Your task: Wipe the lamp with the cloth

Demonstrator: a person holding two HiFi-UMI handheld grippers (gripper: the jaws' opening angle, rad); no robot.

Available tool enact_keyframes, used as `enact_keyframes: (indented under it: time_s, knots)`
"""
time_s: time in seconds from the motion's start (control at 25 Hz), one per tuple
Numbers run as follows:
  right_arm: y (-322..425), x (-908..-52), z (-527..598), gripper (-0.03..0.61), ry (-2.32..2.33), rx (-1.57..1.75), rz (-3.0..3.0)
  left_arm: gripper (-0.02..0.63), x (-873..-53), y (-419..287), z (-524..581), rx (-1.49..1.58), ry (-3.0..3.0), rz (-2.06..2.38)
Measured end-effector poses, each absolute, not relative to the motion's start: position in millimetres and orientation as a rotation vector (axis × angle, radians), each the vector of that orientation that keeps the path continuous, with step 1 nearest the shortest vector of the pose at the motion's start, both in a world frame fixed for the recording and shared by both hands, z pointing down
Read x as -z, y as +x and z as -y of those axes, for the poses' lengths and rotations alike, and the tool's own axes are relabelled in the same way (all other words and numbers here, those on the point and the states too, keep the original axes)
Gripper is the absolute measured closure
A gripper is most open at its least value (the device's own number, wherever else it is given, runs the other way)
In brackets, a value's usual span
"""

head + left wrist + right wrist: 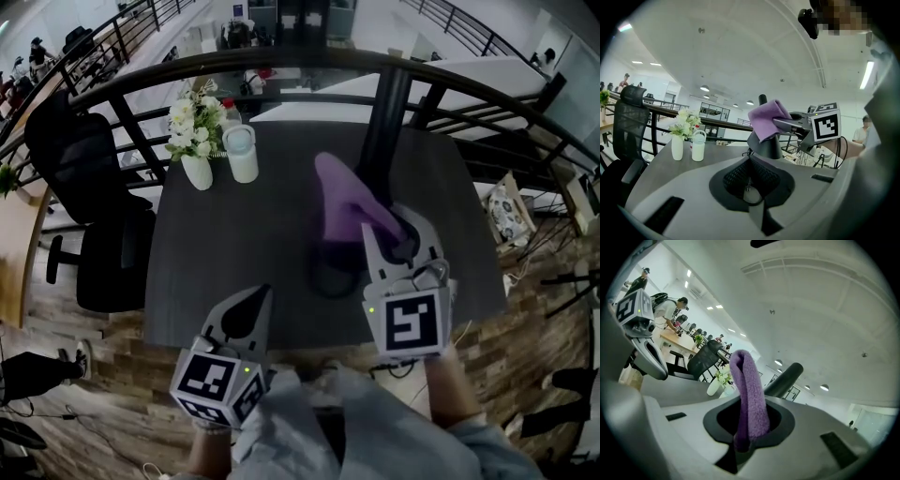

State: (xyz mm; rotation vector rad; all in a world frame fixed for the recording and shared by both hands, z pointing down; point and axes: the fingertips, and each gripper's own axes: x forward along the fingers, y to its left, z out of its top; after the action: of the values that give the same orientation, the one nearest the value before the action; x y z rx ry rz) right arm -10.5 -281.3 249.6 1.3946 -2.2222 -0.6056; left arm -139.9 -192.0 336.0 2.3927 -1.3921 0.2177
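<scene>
Right gripper view: right gripper is clamped on cloth, which lies against lamp just ahead of it. Left gripper: jaws together, empty, back from lamp. Wiping judged barely begun; most of lamp remains

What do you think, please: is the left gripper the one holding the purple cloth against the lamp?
Not quite: the right gripper holds the purple cloth against the lamp. The right gripper view shows the cloth clamped between its jaws.

Likely open-plan office, swivel chair, desks
</scene>
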Motion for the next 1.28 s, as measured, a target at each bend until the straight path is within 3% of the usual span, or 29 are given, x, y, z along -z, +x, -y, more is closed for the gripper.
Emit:
enact_keyframes:
  time_s: [1.28]
  knots:
    - [125.3, -188.2, 325.7, 0.528, 1.783, 0.529, 2.032, 0.601, -331.3, -107.7, 187.3, -0.275, 2.444, 1.35]
